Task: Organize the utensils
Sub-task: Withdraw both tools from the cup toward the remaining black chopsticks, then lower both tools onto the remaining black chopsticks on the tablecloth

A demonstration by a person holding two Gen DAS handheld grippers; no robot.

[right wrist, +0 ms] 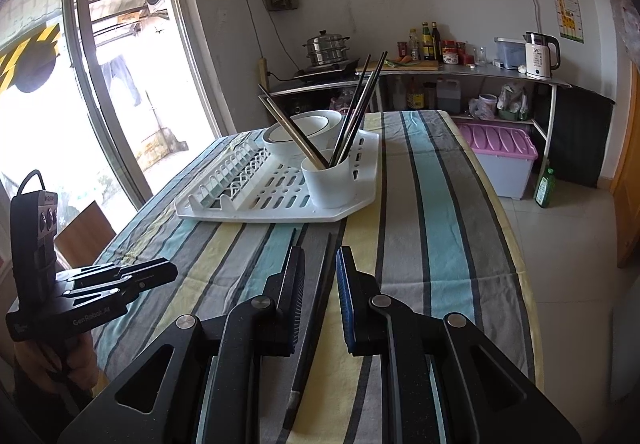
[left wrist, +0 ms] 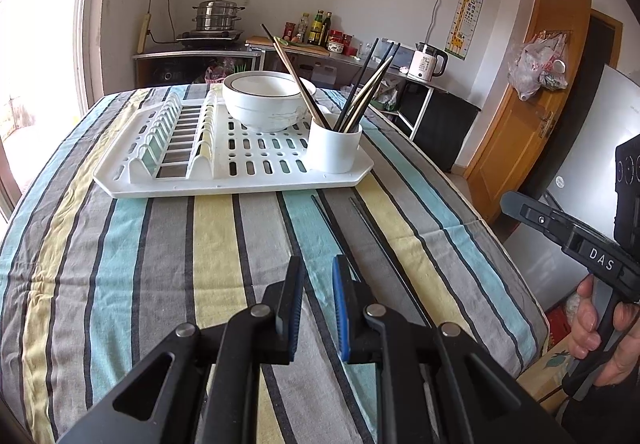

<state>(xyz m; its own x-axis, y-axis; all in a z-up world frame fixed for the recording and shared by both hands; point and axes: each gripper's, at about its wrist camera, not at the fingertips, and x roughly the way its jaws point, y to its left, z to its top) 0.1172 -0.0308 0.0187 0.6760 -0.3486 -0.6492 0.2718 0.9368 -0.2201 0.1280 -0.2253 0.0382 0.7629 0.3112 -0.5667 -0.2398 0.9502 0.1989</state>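
Hovering low over the striped tablecloth (left wrist: pixel 120 244), we have both tongs angled down at the table. Our left gripper (left wrist: pixel 318 296) has its jaws a narrow gap apart with only cloth showing between the blue pads, so it grips nothing. Our right gripper (right wrist: pixel 320 284) sits the same way, slightly parted and empty, though one of the dark chopsticks passes under that gap in its own view; whether the pads touch it, we cannot tell. Those two loose chopsticks (left wrist: pixel 360 236) lie flat on the cloth between us and the white drying rack (left wrist: pixel 224 180), side by side and nearly parallel, long axes running from us toward the rack, far tips pointing at its near edge. On the rack's right front corner stands the white utensil cup (left wrist: pixel 334 150), already holding several chopsticks (left wrist: pixel 362 92) upright: some lean left across the white bowl (left wrist: pixel 262 104) behind it, the others fan up to the right. From the left view, a hand (left wrist: pixel 600 332) holds the right tool's handle off the table's right edge.
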